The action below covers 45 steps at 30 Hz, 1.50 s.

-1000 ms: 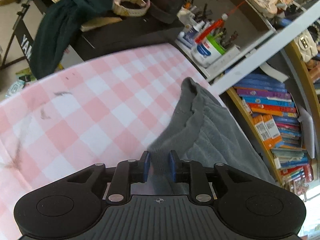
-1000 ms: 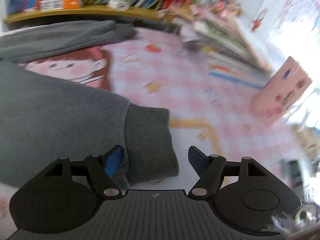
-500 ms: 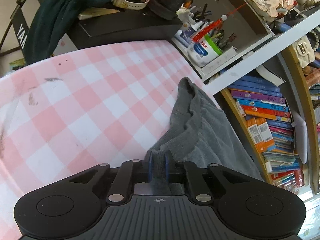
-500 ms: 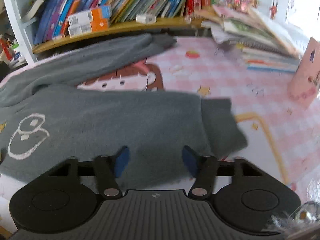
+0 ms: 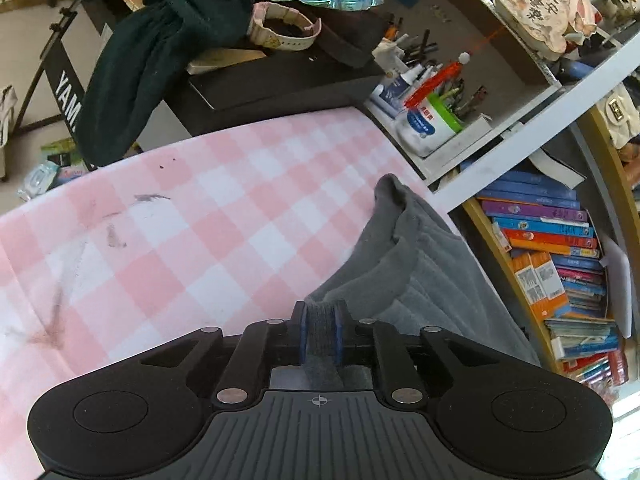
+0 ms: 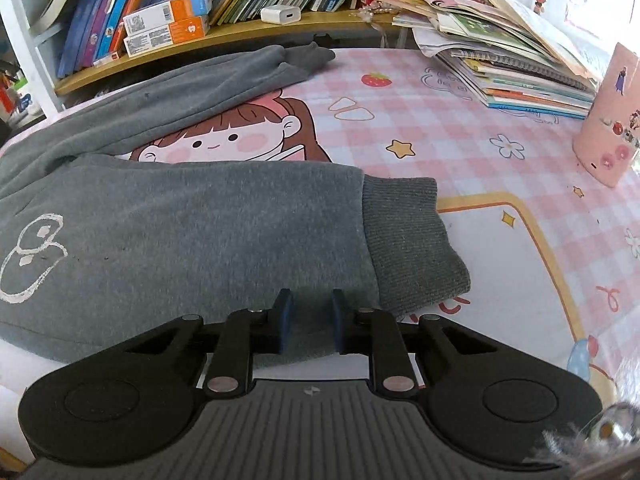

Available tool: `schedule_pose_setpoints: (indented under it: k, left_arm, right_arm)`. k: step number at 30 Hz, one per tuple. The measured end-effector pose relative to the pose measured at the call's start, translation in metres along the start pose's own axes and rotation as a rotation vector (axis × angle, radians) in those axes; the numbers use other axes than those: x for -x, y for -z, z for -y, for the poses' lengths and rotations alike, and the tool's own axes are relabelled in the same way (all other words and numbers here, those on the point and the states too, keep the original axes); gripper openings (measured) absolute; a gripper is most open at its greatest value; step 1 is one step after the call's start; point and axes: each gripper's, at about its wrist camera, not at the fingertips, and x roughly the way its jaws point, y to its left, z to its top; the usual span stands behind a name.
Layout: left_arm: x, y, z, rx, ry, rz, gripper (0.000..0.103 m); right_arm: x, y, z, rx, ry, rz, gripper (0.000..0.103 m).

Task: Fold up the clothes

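Grey sweatpants (image 6: 180,224) lie across the pink checked tablecloth (image 6: 460,128). The near leg ends in a ribbed cuff (image 6: 412,240); the far leg (image 6: 208,80) runs along the bookshelf. My right gripper (image 6: 308,316) sits over the near leg's lower edge, just left of the cuff, its jaws narrowly apart with fabric between them. In the left wrist view my left gripper (image 5: 320,332) is shut on the ribbed waistband (image 5: 320,336) of the sweatpants (image 5: 432,280), lifted slightly above the cloth (image 5: 180,240).
Bookshelf with books (image 6: 200,4) at the table's back. A stack of books (image 6: 512,64) and a pink cup (image 6: 608,120) stand at right. In the left wrist view, a keyboard with dark clothes (image 5: 160,60) and a pen holder (image 5: 428,120) lie beyond the table edge.
My left gripper closed fully on the waistband and lifted slightly. My right gripper swung left from the cuff to the leg's lower edge, and its jaws narrowed.
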Motion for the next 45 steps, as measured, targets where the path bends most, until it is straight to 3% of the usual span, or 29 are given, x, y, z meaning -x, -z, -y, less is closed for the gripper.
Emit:
schedule_pose_setpoints:
  k: [6,10,14,21,26,45]
  left_arm:
    - [0.024,-0.004,0.010,-0.083,-0.030,0.034,0.027]
    - [0.035,0.001,0.029,-0.204,0.054,0.050,0.026]
    - [0.023,0.010,0.050,-0.280,0.139,-0.011,0.025]
    - [0.000,0.024,0.052,-0.275,0.106,-0.102,0.025]
    - [-0.001,0.023,0.040,-0.257,0.082,-0.129,0.025]
    - [-0.003,0.035,0.079,-0.373,0.121,-0.166,0.027]
  right_arm:
    - [0.002,0.000,-0.004,0.011,0.012,0.002,0.020]
    - [0.010,0.001,-0.009,0.030,0.012,0.030,0.021]
    - [0.017,0.001,-0.020,0.087,-0.006,0.050,0.021]
    - [0.002,0.005,-0.019,0.084,0.026,-0.012,0.020]
    - [-0.003,-0.002,-0.007,0.038,0.081,-0.001,0.020]
    - [0.015,-0.008,-0.042,0.145,-0.030,0.029,0.028]
